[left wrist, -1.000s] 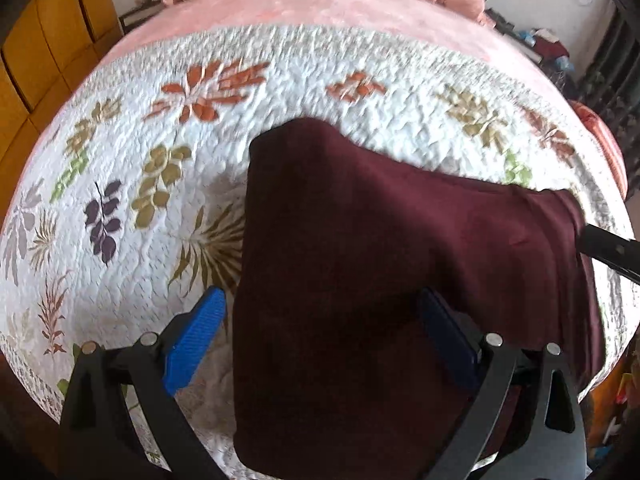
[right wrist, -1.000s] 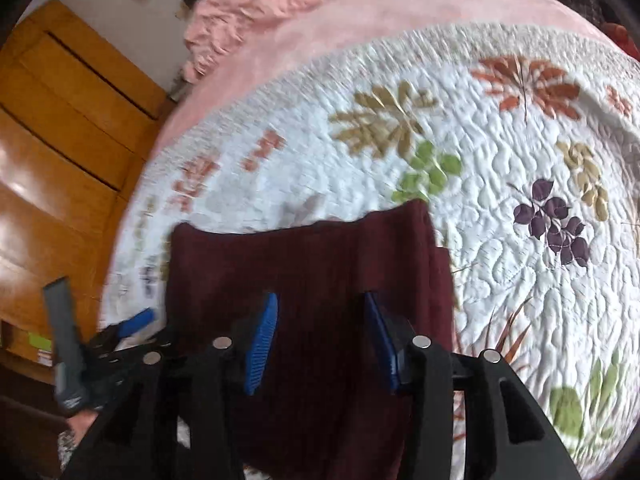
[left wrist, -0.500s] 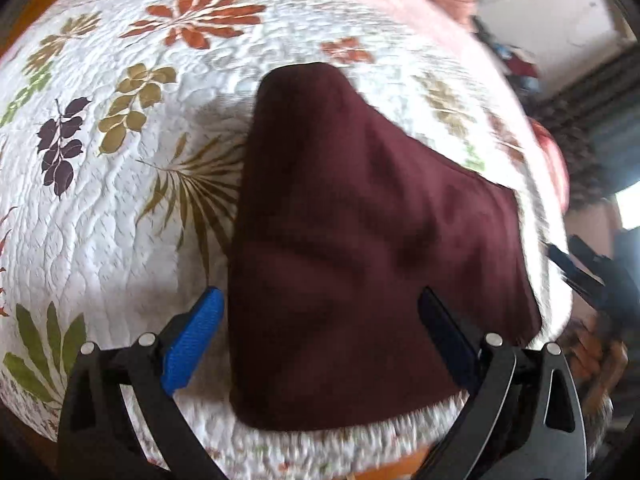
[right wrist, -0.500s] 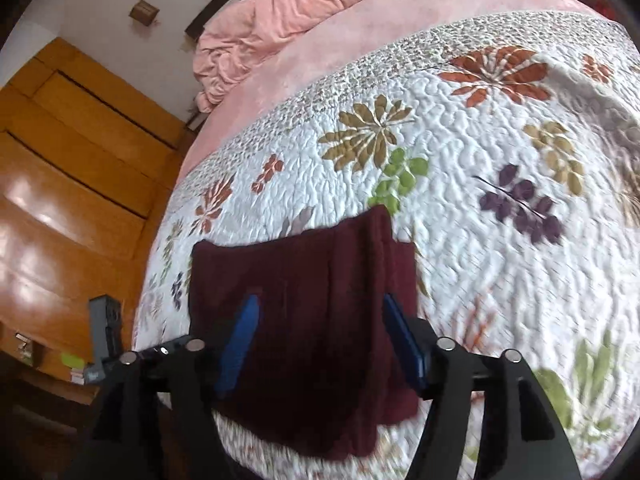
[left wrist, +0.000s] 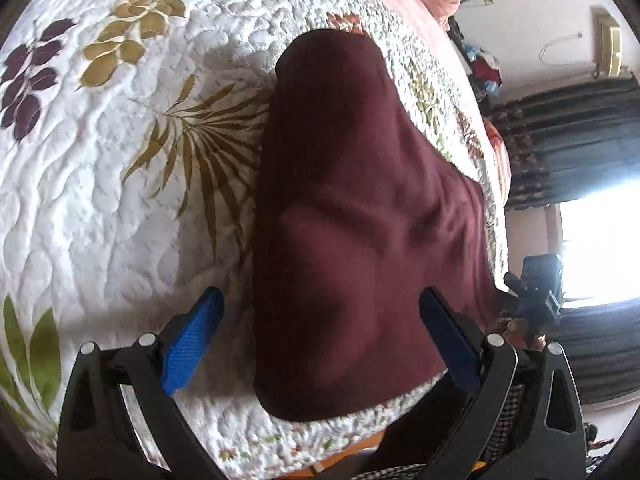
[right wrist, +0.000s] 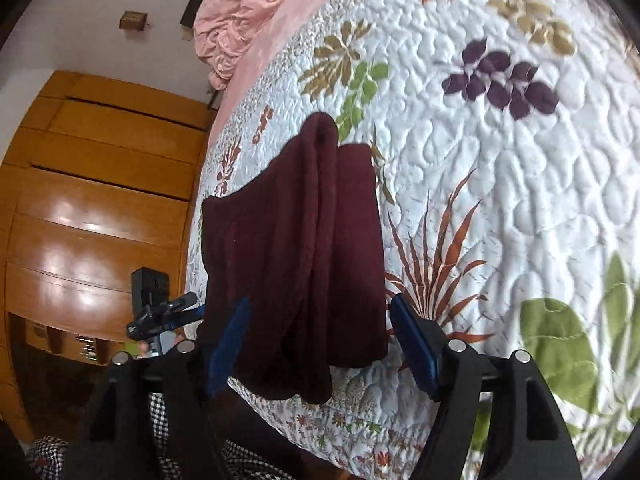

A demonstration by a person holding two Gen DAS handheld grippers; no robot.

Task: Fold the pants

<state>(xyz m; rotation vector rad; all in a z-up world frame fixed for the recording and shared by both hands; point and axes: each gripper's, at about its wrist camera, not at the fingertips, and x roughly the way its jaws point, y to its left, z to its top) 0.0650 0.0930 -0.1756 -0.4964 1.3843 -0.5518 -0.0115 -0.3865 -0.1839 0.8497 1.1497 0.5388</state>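
Left gripper (left wrist: 320,334): bottom of its view, blue pads spread wide, gripping nothing; the cloth shows between them.
Right gripper (right wrist: 318,342): bottom of its view, jaws opening, pads clear of the cloth seen between them.
Pants (left wrist: 352,232): maroon, folded, lying centre frame at the bed's near edge.
Quilt (left wrist: 100,200): white with leaf prints, under the pants.
Pink blanket (right wrist: 240,12): bunched, upper left, farthest.
Containers: none visible.

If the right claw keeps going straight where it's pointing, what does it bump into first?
Most likely the folded dark maroon pants lying on the white leaf-patterned quilt. The right claw is opening, its blue pads either side of the near edge, apparently not pressing it.
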